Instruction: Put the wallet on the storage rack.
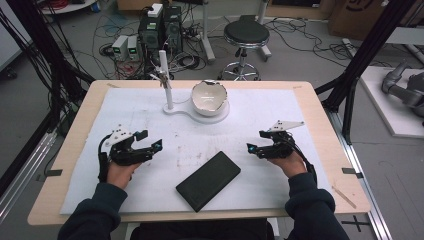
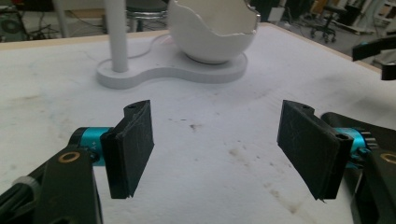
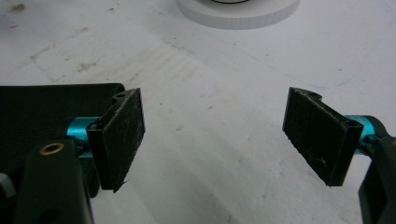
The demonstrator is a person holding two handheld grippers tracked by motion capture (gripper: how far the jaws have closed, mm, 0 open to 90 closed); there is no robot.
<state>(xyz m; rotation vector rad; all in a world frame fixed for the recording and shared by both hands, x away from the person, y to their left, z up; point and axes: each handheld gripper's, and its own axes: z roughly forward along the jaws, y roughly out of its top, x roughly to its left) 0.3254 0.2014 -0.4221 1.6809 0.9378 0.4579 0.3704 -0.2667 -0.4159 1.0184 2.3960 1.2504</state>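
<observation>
Fingers (image 2: 130, 149) of the left gripper (image 2: 217, 151) stand wide apart in the left gripper view, nothing between them, only stained white mat (image 2: 210, 154) below. At 12 o'clock from them sits a broken white eggshell-shaped bowl (image 2: 212, 35) on a white stand base (image 2: 163, 74), with a white post (image 2: 116, 37) rising at 11 o'clock.

Right gripper view: right gripper (image 3: 212, 140) also spread wide and empty. A flat black case (image 3: 46, 112) lies behind its left pad, at 9 o'clock; whether they touch, cannot tell. Edge of the white base (image 3: 238, 14) at 12 o'clock.

High view: left gripper (image 1: 152, 146) at 9 o'clock on the mat (image 1: 280, 115), right gripper (image 1: 254, 148) at 3 o'clock, each held in a hand. Black case (image 1: 208, 180) lies flat between them, toward 6 o'clock, tilted. Bowl (image 1: 209, 98) and post (image 1: 165, 80) sit at 12 o'clock, well apart from both grippers. Wooden table (image 1: 325, 120) edges the mat.
</observation>
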